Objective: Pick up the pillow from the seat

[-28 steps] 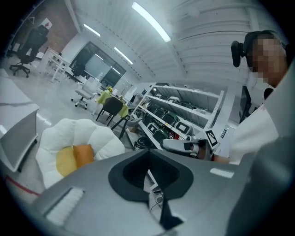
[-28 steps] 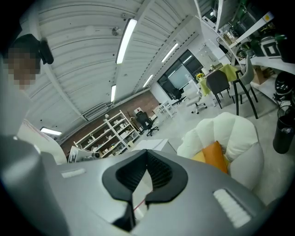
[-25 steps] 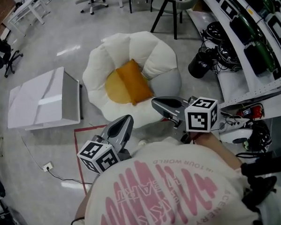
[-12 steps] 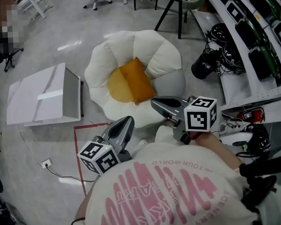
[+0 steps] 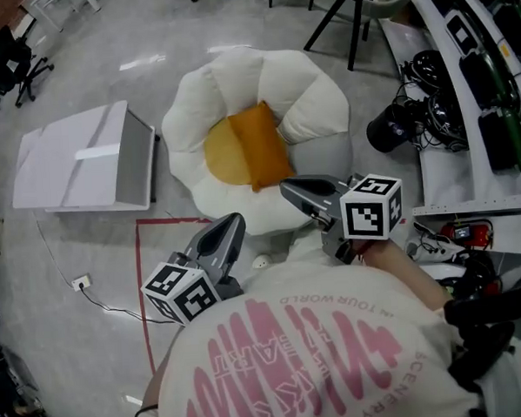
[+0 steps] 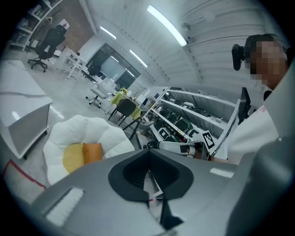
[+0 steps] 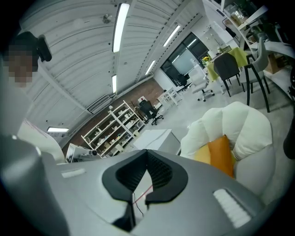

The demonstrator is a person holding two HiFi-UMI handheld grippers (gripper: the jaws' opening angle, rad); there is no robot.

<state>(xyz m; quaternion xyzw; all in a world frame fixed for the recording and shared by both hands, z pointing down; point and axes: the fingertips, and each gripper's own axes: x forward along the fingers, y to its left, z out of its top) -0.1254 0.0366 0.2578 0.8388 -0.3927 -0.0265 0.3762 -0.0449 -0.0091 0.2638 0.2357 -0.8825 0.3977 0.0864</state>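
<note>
Both grippers have advanced slightly toward the seat since the earlier head view, and the seat now sits a little further right in that view.

Left gripper (image 5: 231, 220) (image 6: 148, 153): jaws fully closed, pads meeting, nothing held. Its tip is over bare floor just short of the seat's near edge, beside the red tape line (image 5: 145, 288).

Right gripper (image 5: 287, 187) (image 7: 146, 154): jaws fully closed, nothing held. In the head view its tip overlaps the near edge of the seat; whether it touches the seat cannot be told.

Seat (image 5: 298, 97) (image 6: 78, 131) (image 7: 244, 122): a white flower-shaped cushion with a yellow centre, resting on the grey floor.

Pillow (image 5: 259, 147) (image 6: 92, 152) (image 7: 220, 154): orange, lying on the seat over the right part of the yellow centre, its far side against the white petals. It is clear of both grippers and not yet picked up.

Surroundings: a white box (image 5: 75, 161) stands on the floor to the left of the seat, apart from it. Black cables (image 5: 429, 107) lie to the right. The person's white shirt (image 5: 311, 349) with pink print fills the bottom of the head view.
</note>
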